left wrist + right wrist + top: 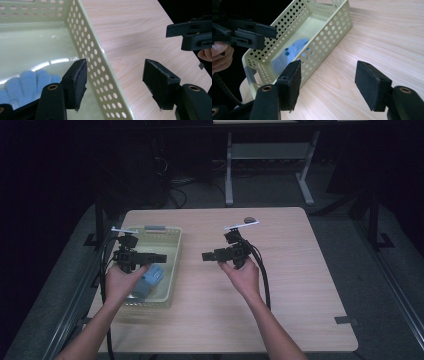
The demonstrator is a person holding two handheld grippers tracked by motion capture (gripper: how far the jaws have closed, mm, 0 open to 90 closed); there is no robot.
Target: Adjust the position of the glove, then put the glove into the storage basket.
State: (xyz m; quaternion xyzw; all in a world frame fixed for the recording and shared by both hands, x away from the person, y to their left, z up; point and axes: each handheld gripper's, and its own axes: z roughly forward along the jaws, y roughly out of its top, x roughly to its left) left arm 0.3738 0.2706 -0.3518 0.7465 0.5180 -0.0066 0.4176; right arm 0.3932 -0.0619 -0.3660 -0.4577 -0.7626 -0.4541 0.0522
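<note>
Both grippers wide and empty: left gripper (113, 82) over the basket (176, 251) wall, right gripper (209, 256) above the bare table (300, 285). Blue cloth (150, 279) lying inside basket, near end. Better to lift straight up, without touching the wall.

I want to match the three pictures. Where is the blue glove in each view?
High view: the blue glove lies in the near end of the pale basket, just right of the left hand.
Left gripper view: bottom left, on the basket floor, behind the left black pad.
Right gripper view: left of centre, seen partly through the holes.
Shared landmark: the basket's perforated wall.
</note>
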